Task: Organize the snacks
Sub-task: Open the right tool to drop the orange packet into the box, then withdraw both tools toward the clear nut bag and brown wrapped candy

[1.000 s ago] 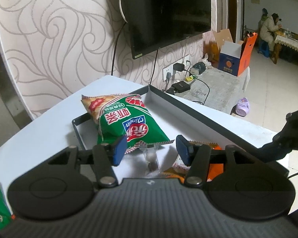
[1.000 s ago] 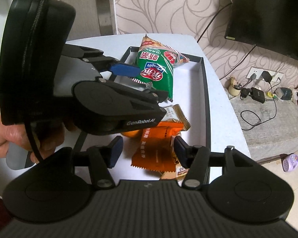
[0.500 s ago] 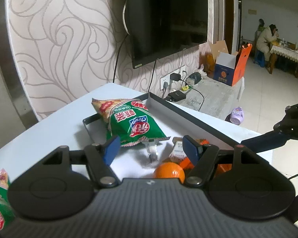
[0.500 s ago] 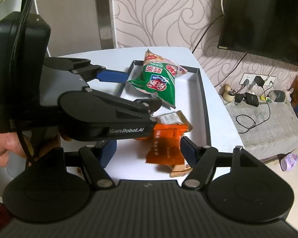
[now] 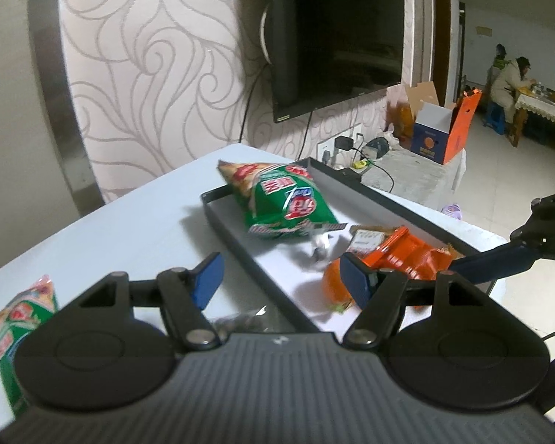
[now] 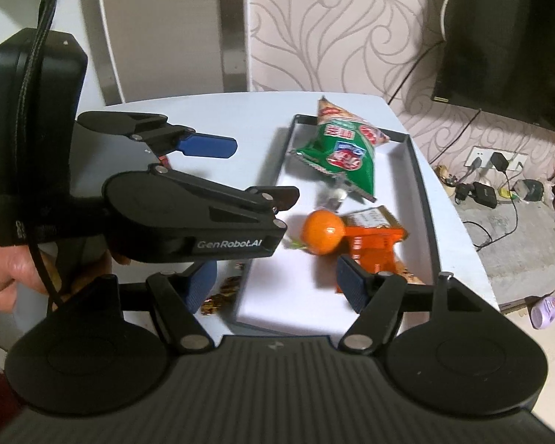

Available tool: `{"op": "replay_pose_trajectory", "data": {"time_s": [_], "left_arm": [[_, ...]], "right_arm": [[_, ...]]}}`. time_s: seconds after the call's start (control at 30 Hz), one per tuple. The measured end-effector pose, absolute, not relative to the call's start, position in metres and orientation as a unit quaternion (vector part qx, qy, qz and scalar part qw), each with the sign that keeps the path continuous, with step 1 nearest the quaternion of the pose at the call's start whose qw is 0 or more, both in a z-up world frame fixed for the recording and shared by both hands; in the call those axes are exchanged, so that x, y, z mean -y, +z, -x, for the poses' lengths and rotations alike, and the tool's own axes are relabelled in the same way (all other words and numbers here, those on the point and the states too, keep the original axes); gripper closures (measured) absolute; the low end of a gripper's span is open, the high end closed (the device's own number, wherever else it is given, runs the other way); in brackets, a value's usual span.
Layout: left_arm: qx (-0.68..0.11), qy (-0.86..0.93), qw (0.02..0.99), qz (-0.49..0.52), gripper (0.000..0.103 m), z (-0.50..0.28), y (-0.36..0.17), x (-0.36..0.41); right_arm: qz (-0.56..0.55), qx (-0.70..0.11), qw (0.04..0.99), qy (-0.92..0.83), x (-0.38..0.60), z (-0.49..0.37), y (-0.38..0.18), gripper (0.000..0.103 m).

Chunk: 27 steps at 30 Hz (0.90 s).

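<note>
Risk ahead: both the left hand-held gripper (image 5: 279,277) and right hand-held gripper (image 6: 277,277) hang released and empty over the near end of the tray (image 6: 421,199), where the loose orange (image 6: 322,232) beside the orange packet (image 6: 373,248) could roll if nudged, while the green bag (image 5: 14,318) lies outside the tray on the desk (image 5: 129,233).

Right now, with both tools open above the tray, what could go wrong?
1. The orange fruit lies loose in the tray; it may roll if nudged.
2. The left tool and right tool hang close together and could collide.
3. The green bag leans over the tray's far rim and might slip out.
</note>
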<state>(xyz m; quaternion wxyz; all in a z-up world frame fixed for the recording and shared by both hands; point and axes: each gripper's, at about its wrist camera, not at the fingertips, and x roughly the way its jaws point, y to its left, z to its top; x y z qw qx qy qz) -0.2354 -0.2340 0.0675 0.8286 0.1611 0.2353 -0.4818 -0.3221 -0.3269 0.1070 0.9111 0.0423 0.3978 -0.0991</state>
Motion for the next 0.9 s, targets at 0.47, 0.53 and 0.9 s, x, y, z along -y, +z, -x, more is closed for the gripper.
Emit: {"op": "replay_pose_trajectory", "data": {"time_s": [0.47, 0.53, 0.9], "left_arm": [[-0.243, -0.465, 0.836, -0.162, 0.032, 0.223, 0.057, 0.171], [-0.247, -0.461, 0.837, -0.160, 0.032, 0.220, 0.054, 0.162], [-0.252, -0.465, 0.832, -0.169, 0.033, 0.208, 0.038, 0.143]], "right_arm": [[-0.024, -0.396, 0.916, -0.061, 0.286, 0.308, 0.099, 0.027], [-0.021, -0.401, 0.914, -0.055, 0.282, 0.306, 0.096, 0.027], [-0.018, -0.423, 0.905, -0.035, 0.271, 0.293, 0.071, 0.043]]}}
